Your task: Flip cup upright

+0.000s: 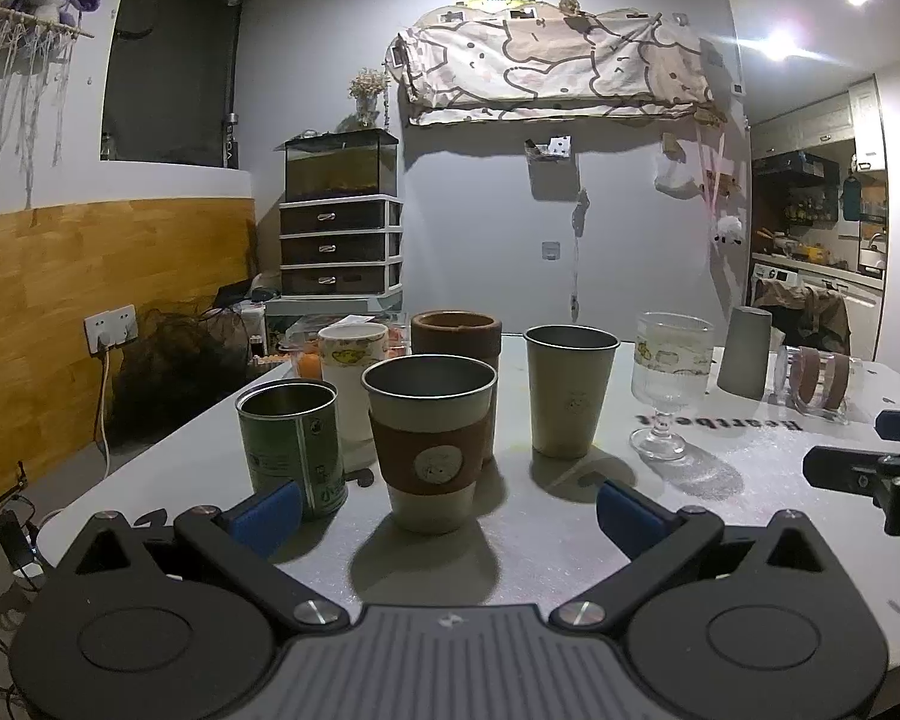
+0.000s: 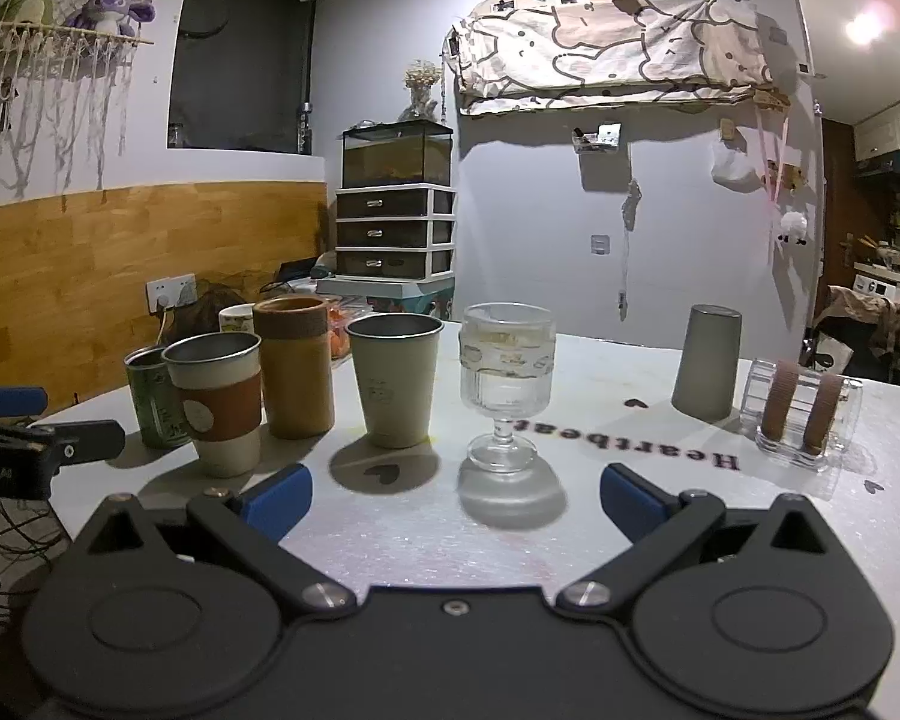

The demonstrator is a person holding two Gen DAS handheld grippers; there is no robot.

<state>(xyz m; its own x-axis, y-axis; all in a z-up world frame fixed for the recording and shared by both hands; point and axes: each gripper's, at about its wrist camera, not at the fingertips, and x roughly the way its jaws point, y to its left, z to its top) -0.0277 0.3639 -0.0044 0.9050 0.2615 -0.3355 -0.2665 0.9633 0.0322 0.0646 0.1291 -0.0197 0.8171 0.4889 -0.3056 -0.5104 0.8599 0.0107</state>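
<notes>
A grey cup [image 2: 707, 362] stands upside down on the white table [image 2: 600, 516] at the far right; it also shows in the left wrist view [image 1: 745, 351]. A clear square cup with brown bands [image 2: 801, 415] lies on its side beside it, also in the left wrist view [image 1: 816, 383]. My left gripper [image 1: 447, 510] is open and empty, just in front of a sleeved steel cup [image 1: 432, 441]. My right gripper [image 2: 455, 501] is open and empty, in front of a stemmed glass [image 2: 506, 384].
Upright in a row: green tin [image 1: 294, 447], white mug [image 1: 351, 378], brown tumbler [image 1: 457, 354], beige steel cup [image 1: 568, 390], stemmed glass [image 1: 669, 381]. The table's left edge drops to a floor with cables. A drawer unit [image 1: 341, 246] stands behind.
</notes>
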